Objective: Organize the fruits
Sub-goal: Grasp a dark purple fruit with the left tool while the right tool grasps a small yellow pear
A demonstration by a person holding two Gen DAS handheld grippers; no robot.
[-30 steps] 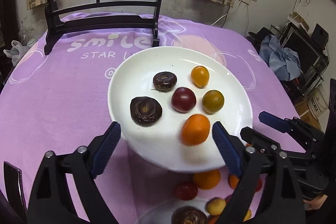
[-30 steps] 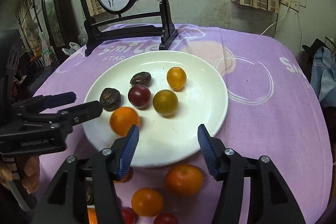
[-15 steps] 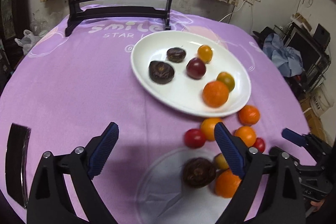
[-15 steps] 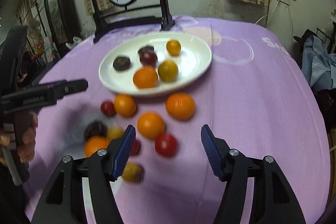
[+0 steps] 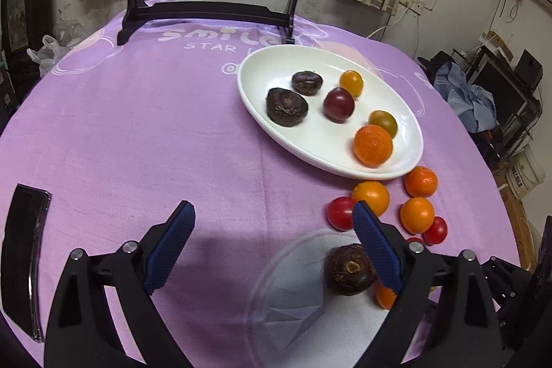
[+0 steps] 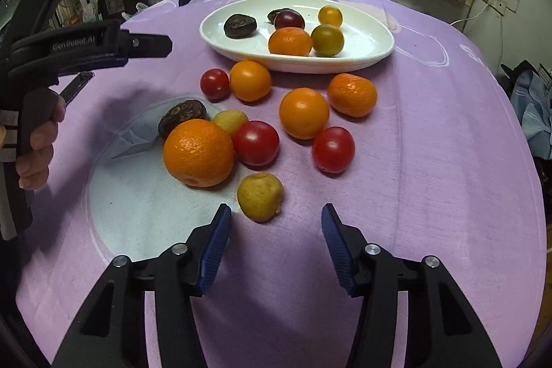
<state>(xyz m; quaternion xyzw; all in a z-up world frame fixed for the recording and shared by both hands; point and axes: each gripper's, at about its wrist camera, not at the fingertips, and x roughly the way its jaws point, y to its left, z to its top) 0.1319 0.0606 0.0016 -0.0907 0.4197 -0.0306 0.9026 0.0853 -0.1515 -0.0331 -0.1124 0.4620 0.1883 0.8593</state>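
A white plate at the far side holds two dark wrinkled fruits, a dark red tomato, two yellowish tomatoes and an orange. Loose oranges and tomatoes lie on the purple cloth in front of it. My right gripper hovers low just short of a small yellow fruit; its jaws are closing with nothing pressed between the pads. Over bare cloth, my left gripper stands wide open and empty, with a dark fruit behind its right finger. In the right wrist view the left gripper pokes in from the left, a hand holding it.
A clear glass plate lies near the front with a big orange and the dark fruit on it. A dark phone rests at the left edge. A black framed screen stands at the table's back.
Both grippers have pulled back from over the white plate toward the loose fruit near the front. The right jaws stand narrower than half a second ago.
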